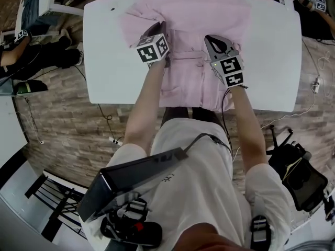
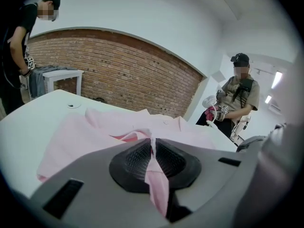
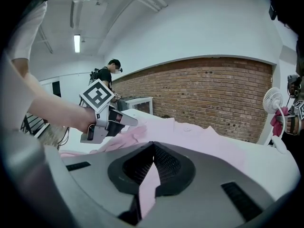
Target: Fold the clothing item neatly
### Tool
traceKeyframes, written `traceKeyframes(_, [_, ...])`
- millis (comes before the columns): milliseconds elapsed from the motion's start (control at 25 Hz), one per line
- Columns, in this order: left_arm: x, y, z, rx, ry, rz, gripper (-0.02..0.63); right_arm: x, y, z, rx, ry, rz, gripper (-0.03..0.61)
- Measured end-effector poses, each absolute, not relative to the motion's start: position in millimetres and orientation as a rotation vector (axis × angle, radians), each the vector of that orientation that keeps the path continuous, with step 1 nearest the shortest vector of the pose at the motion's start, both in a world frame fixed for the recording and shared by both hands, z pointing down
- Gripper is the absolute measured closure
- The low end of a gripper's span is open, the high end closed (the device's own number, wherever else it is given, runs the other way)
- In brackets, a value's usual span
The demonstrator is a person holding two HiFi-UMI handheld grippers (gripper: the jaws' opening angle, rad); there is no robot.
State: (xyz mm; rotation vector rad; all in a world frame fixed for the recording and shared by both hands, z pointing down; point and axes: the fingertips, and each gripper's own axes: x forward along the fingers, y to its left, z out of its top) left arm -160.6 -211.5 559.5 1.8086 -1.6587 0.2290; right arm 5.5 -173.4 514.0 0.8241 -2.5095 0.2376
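No word, number or brand could be read. The cubes (image 1: pixel 153 48) on the left hand-held gripper (image 1: pixel 160 29) and right hand-held gripper (image 1: pixel 210 40) showed only black-and-white square patterns; faint print on the wearer's shirt (image 1: pixel 204 192) was illegible.

— Garment colour?
— Shirt (image 1: pixel 193 25): plain pale pink. Bench (image 1: pixel 104 61): white.
— Tools?
— Left claw (image 2: pixel 153 146) and right claw (image 3: pixel 152 148): grey bodies, black ribbed pads (image 2: pixel 135 158). Marker cubes (image 1: pixel 153 48): black-and-white squares. Wall (image 2: pixel 118 70): red-brown brick.
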Motion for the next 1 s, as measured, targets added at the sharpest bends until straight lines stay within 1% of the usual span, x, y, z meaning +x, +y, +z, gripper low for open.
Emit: traceKeyframes(1000, [-74,-236,551,1.954,-1.533,0.255,0.580,49,-182,514,0.895,-2.486,0.256,0.574])
